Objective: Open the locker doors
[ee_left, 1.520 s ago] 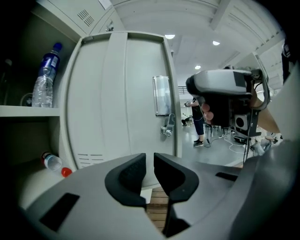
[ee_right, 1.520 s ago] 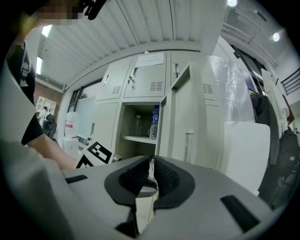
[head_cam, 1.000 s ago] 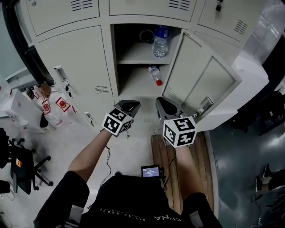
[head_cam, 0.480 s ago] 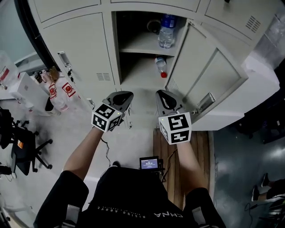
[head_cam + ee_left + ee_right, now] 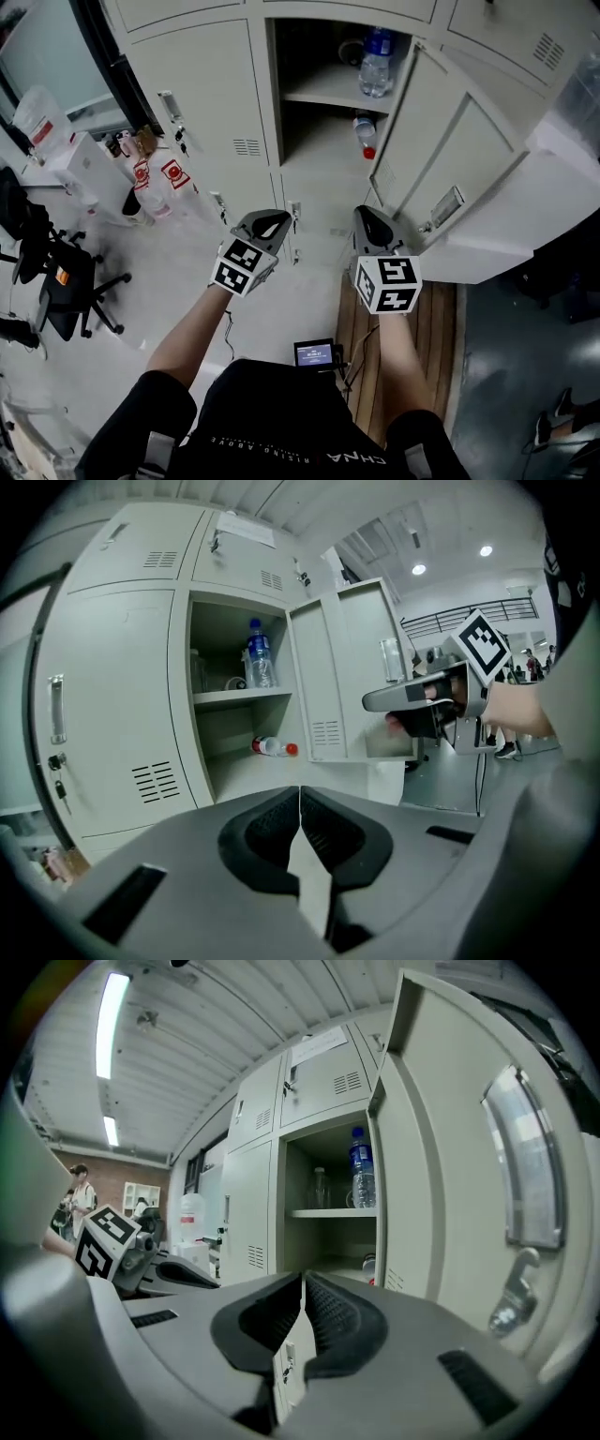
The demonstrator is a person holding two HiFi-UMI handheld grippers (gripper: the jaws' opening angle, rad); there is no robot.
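A bank of pale grey sheet-metal lockers (image 5: 197, 84) fills the scene, and one open compartment (image 5: 319, 141) in it serves as the landmark. Its flat-panelled door (image 5: 450, 141) stands swung wide to the compartment's right, louvred vent slots low on its inner face and a clear plastic handle (image 5: 446, 208) at its free edge. The door (image 5: 211, 94) to the compartment's left is shut, with a vertical handle and keys hanging from its lock. A paper label (image 5: 246, 529) is stuck on the door above the compartment; its print is too small to read.

A slatted wooden board (image 5: 417, 328) lies on the floor in front of the compartment, and a black office chair (image 5: 56, 281) stands well off to its left.

Both tools hang in front of the compartment, below it. The left tongs (image 5: 269, 219) have their ribbed black pads pressed together, as do the right tongs (image 5: 367, 216); each carries a cube of black-and-white square markers.

On the compartment's shelf a clear water bottle (image 5: 376, 62) with a blue label stands upright. Beneath it, on the compartment floor, a red-capped bottle (image 5: 364, 134) lies on its side.
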